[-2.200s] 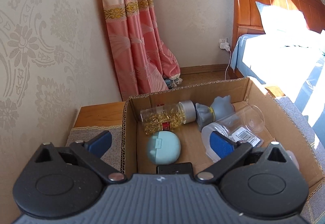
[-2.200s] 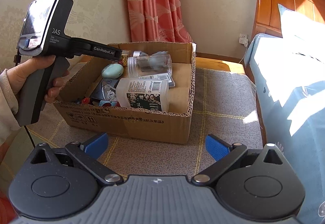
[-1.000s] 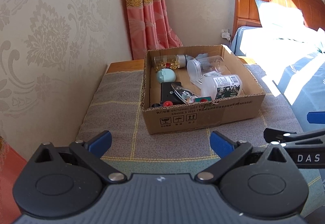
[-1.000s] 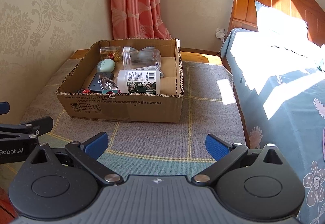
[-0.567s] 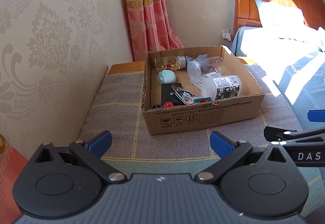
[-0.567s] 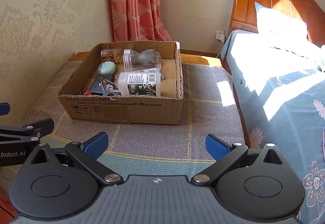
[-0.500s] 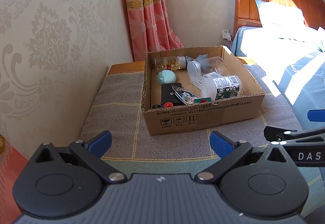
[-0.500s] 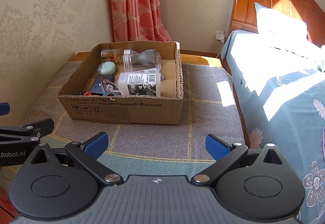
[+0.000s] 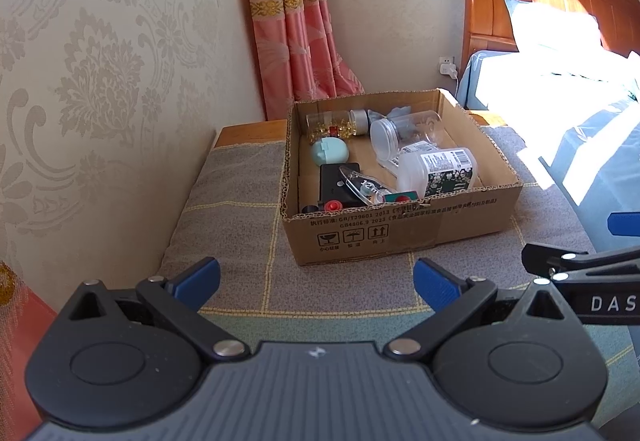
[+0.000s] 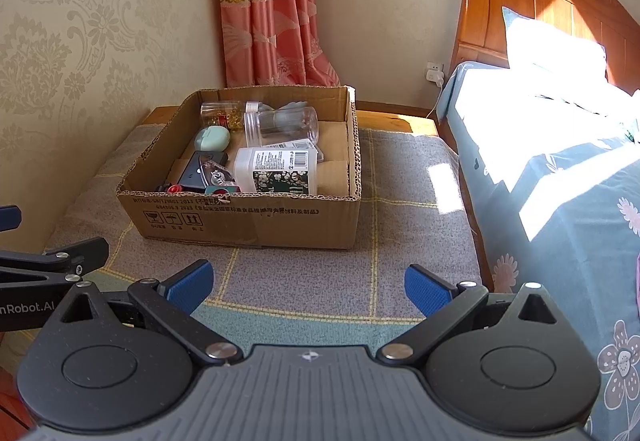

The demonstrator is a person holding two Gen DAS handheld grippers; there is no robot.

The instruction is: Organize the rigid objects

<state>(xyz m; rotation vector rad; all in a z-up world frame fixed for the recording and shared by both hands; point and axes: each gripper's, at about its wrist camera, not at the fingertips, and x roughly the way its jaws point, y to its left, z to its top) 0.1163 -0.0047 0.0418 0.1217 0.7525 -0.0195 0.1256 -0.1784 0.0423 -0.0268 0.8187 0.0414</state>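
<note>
An open cardboard box (image 9: 400, 233) (image 10: 248, 217) stands on a grey checked mat. Inside lie a bottle of yellow capsules (image 9: 332, 121), a clear jar (image 9: 400, 129) (image 10: 284, 127), a white labelled bottle (image 9: 438, 171) (image 10: 276, 171), a mint green case (image 9: 330, 152) (image 10: 212, 139), a black device (image 9: 336, 183) and a clear shoe-shaped piece (image 9: 366, 189). My left gripper (image 9: 316, 279) is open and empty, well back from the box. My right gripper (image 10: 308, 283) is open and empty, also back from the box.
The mat (image 9: 240, 209) covers a low wooden stand. A papered wall (image 9: 100, 81) is on the left, a pink curtain (image 9: 296, 33) behind. A bed (image 10: 560, 161) with wooden headboard lies to the right. Each gripper's body shows at the other view's edge.
Both grippers have drawn back from the box, the left one from right above it. In the last half second almost nothing moves.
</note>
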